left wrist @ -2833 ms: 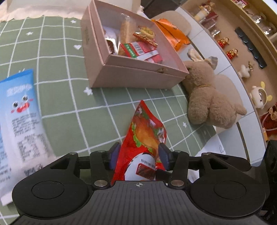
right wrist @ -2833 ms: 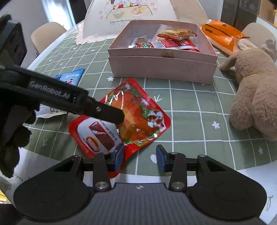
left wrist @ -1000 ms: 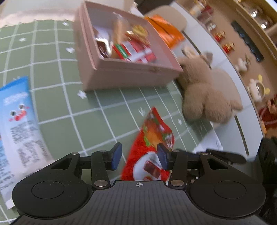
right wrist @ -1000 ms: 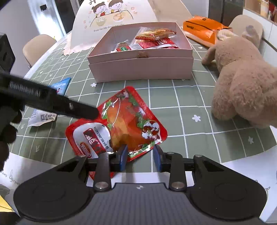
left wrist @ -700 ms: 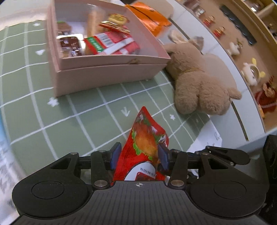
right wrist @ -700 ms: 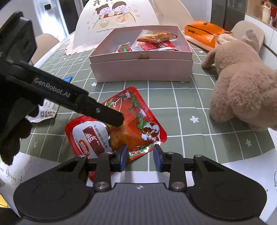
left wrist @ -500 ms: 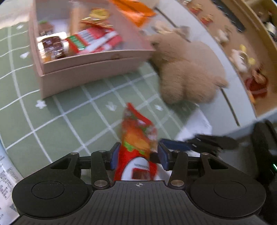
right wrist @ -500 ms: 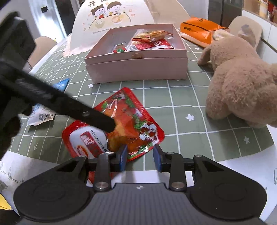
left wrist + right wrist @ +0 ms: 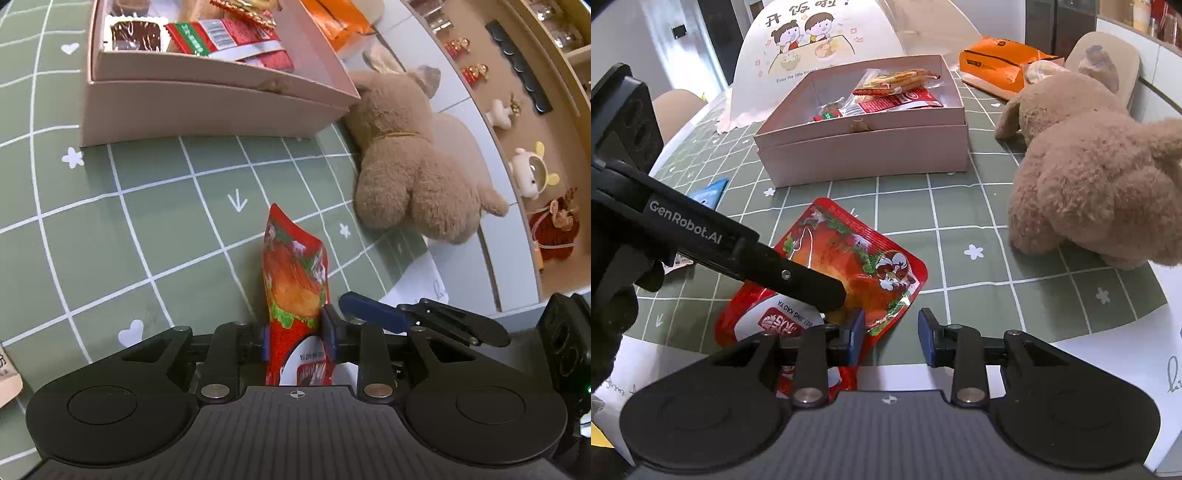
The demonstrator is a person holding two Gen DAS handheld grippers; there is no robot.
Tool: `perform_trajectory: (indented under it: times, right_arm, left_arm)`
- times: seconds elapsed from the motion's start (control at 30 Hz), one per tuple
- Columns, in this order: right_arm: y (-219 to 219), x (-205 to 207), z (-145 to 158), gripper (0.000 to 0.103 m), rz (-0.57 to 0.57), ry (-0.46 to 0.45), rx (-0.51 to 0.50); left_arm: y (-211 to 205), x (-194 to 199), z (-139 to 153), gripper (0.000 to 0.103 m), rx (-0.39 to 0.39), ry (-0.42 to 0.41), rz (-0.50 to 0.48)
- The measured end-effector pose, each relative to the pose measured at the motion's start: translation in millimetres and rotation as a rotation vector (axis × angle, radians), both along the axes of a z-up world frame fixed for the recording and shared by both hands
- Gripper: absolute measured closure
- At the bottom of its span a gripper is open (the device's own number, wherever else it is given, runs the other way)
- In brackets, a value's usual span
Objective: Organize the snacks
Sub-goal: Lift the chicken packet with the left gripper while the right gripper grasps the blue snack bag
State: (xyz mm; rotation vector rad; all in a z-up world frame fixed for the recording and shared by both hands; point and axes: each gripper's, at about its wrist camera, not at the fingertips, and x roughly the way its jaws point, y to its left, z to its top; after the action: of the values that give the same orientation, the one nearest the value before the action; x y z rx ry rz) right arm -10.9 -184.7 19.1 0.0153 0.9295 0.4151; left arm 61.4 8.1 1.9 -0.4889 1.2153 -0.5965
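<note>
A red snack pouch (image 9: 295, 280) with a roast-duck picture is pinched edge-on between the jaws of my left gripper (image 9: 297, 341), which is shut on it. In the right wrist view the same pouch (image 9: 849, 266) lies near the table's front edge with the left gripper's black finger (image 9: 798, 275) over it. My right gripper (image 9: 891, 338) is open and empty, just in front of the pouch's near edge. The pink snack box (image 9: 207, 107) stands beyond, holding several packets; it also shows in the right wrist view (image 9: 864, 147).
A brown plush toy (image 9: 1100, 192) lies right of the box and pouch. An orange bag (image 9: 1001, 66) sits behind it. A blue-and-white packet (image 9: 707, 192) lies at the left. A white food cover (image 9: 812, 55) stands behind the box. A shelf of figurines (image 9: 532, 177) is off the table.
My left gripper has closed on the red pouch and lifted its edge so it stands edge-on between the jaws. The right gripper has stayed open, moving slightly closer.
</note>
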Motion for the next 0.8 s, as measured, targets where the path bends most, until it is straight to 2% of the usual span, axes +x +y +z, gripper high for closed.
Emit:
perform_trajectory:
  times: [0.1, 0.17, 0.2, 0.27, 0.33, 0.4, 0.5, 0.57, 0.67, 0.8]
  right_arm:
    - [1.1, 2.2, 1.6, 0.071, -0.003, 0.018, 0.003]
    - [5.6, 4.7, 5.0, 0.065, 0.005, 0.033, 0.001]
    - [9.6, 6.3, 8.0, 0.063, 0.011, 0.034, -0.001]
    - [19.9, 8.8, 16.4, 0.047, 0.027, 0.008, 0.003]
    - [37.3, 11.9, 26.2, 0.039, 0.063, -0.031, -0.006]
    - [59.3, 15.1, 35.0, 0.039, 0.123, -0.067, -0.017]
    - [104.4, 22.7, 45.2, 0.036, 0.235, -0.086, -0.021]
    - [137.2, 32.3, 46.6, 0.035, 0.289, -0.051, 0.024]
    - [177.7, 51.2, 36.3, 0.035, 0.319, 0.059, 0.116]
    - [225.5, 71.6, 20.3, 0.035, 0.277, 0.135, 0.117]
  left_arm:
    - [2.2, -13.5, 5.7, 0.075, 0.014, -0.048, 0.016]
    - [13.5, -24.5, 10.1, 0.077, 0.005, -0.065, 0.055]
    - [21.9, -31.2, 13.4, 0.078, 0.004, -0.077, 0.086]
    - [42.1, -48.5, 22.2, 0.078, 0.021, -0.106, 0.157]
    - [69.8, -67.8, 32.4, 0.078, 0.039, -0.131, 0.238]
    - [101.1, -90.5, 41.7, 0.078, 0.047, -0.152, 0.323]
    - [144.6, -121.1, 52.2, 0.079, 0.099, -0.163, 0.443]
    - [170.1, -140.3, 57.5, 0.079, 0.116, -0.164, 0.518]
    - [203.8, -165.0, 62.1, 0.079, 0.154, -0.167, 0.623]
    - [226.7, -179.6, 61.1, 0.08, 0.169, -0.153, 0.697]
